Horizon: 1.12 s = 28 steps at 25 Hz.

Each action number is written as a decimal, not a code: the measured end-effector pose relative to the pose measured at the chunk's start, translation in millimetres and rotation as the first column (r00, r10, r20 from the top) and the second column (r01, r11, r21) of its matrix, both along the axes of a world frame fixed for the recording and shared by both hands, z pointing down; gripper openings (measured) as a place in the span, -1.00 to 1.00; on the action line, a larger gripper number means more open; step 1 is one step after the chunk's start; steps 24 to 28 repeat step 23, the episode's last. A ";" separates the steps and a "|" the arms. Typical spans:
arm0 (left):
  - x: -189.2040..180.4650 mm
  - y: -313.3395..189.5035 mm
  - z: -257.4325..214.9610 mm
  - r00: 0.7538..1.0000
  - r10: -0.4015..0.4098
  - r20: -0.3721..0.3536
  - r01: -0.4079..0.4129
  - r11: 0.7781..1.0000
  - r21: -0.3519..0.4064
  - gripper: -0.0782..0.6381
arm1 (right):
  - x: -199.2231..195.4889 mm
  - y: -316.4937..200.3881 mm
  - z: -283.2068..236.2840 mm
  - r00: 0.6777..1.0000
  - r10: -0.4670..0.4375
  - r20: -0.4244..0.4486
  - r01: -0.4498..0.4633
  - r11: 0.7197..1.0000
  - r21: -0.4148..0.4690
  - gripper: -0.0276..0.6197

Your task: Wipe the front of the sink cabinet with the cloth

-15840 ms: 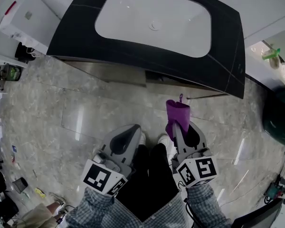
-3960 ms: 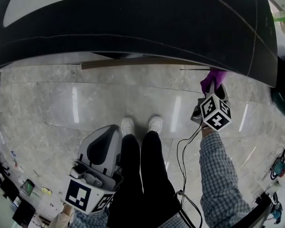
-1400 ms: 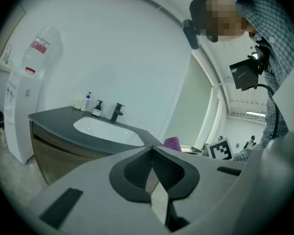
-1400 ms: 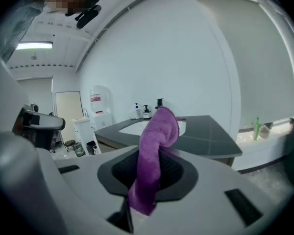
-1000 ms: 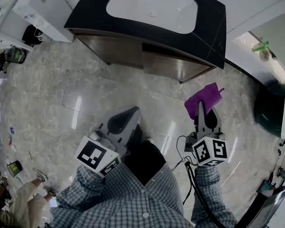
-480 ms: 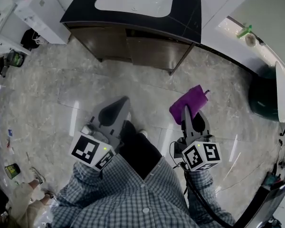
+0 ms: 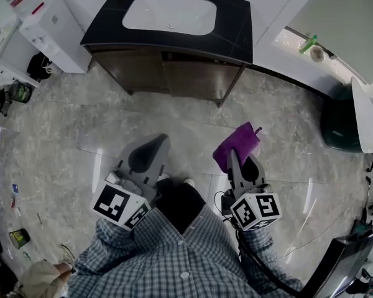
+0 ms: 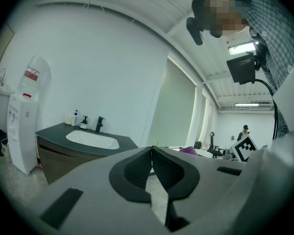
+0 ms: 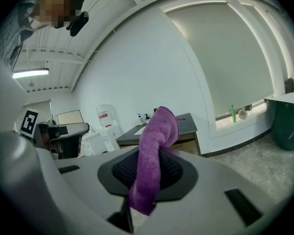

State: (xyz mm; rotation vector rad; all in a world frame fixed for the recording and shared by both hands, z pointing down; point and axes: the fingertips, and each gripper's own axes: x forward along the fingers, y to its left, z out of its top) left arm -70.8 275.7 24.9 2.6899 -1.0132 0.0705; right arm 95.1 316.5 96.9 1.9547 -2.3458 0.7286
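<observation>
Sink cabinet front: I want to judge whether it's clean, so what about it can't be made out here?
- Head view: the sink cabinet front is distant, small and foreshortened under the countertop; marks or wetness are too small to tell.
- Left gripper view: the left tongs cut off its right side and base.
- Right gripper view: the cloth covers much of it.

Left tongs [image 7: 156,141] pressed together, right tongs [image 7: 231,160] clamping the cloth [image 7: 237,143]

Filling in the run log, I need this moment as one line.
left gripper: shut, empty | right gripper: shut on purple cloth | sink cabinet: apart from both grippers | wiping: not under way
</observation>
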 end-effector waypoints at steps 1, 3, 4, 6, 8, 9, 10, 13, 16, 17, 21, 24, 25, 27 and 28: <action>-1.2 -0.8 -1.3 1.000 0.011 -0.003 -0.011 1.000 -0.002 -0.75 | -5.2 -1.8 -1.6 1.000 0.000 0.001 0.000 1.000 0.000 -0.67; -3.4 -5.3 -2.4 0.999 0.032 -0.007 -0.032 0.999 -0.003 -0.75 | -15.8 -7.8 -4.0 1.000 0.004 0.004 -0.004 1.000 0.004 -0.67; -4.4 -8.8 -2.5 0.999 0.042 -0.011 -0.042 0.999 -0.003 -0.75 | -20.5 -11.1 -4.3 1.000 0.006 0.000 -0.006 1.000 0.005 -0.67; -5.4 -14.9 -2.7 0.998 0.057 -0.023 -0.057 0.998 -0.001 -0.75 | -27.6 -16.2 -4.2 1.000 0.009 -0.010 -0.009 1.000 0.006 -0.67; -5.2 -18.2 -2.3 0.997 0.064 -0.034 -0.064 0.998 0.002 -0.75 | -31.6 -19.3 -4.0 1.000 0.012 -0.013 -0.012 1.000 0.004 -0.67; -5.2 -19.4 -1.8 0.997 0.066 -0.036 -0.066 0.998 0.002 -0.75 | -32.9 -20.8 -3.6 1.000 0.013 -0.014 -0.013 1.000 0.003 -0.67; -5.4 -20.5 -0.8 0.997 0.070 -0.036 -0.070 0.998 0.002 -0.75 | -33.7 -22.5 -3.0 1.000 0.017 -0.013 -0.016 1.000 0.003 -0.67; -7.6 -24.4 4.0 0.997 0.078 -0.027 -0.078 0.997 -0.006 -0.75 | -35.9 -27.0 -0.7 1.000 0.021 -0.015 -0.021 1.000 -0.001 -0.67; -12.8 -26.4 5.1 0.997 0.072 -0.024 -0.073 0.997 -0.013 -0.75 | -39.0 -27.8 -4.5 1.000 0.018 -0.023 -0.018 1.000 0.005 -0.67; -14.5 -26.5 4.5 0.997 0.069 -0.025 -0.069 0.998 -0.013 -0.75 | -39.7 -27.2 -6.0 1.000 0.019 -0.023 -0.019 1.000 0.009 -0.67; -16.0 -26.7 2.8 0.998 0.063 -0.029 -0.063 0.998 -0.008 -0.75 | -40.1 -26.0 -7.8 0.999 0.022 -0.024 -0.022 1.000 0.016 -0.67; -15.2 -27.4 2.6 0.998 0.064 -0.028 -0.065 0.998 -0.007 -0.75 | -39.6 -27.2 -8.0 0.999 0.021 -0.027 -0.021 1.000 0.018 -0.67; -15.2 -27.4 2.6 0.998 0.064 -0.028 -0.065 0.998 -0.007 -0.75 | -39.6 -27.2 -8.0 0.999 0.021 -0.027 -0.021 1.000 0.018 -0.67; -15.2 -27.4 2.6 0.998 0.064 -0.028 -0.065 0.998 -0.007 -0.75 | -39.6 -27.2 -8.0 0.999 0.021 -0.027 -0.021 1.000 0.018 -0.67; -15.2 -27.4 2.6 0.998 0.064 -0.028 -0.065 0.998 -0.007 -0.75 | -39.6 -27.2 -8.0 0.999 0.021 -0.027 -0.021 1.000 0.018 -0.67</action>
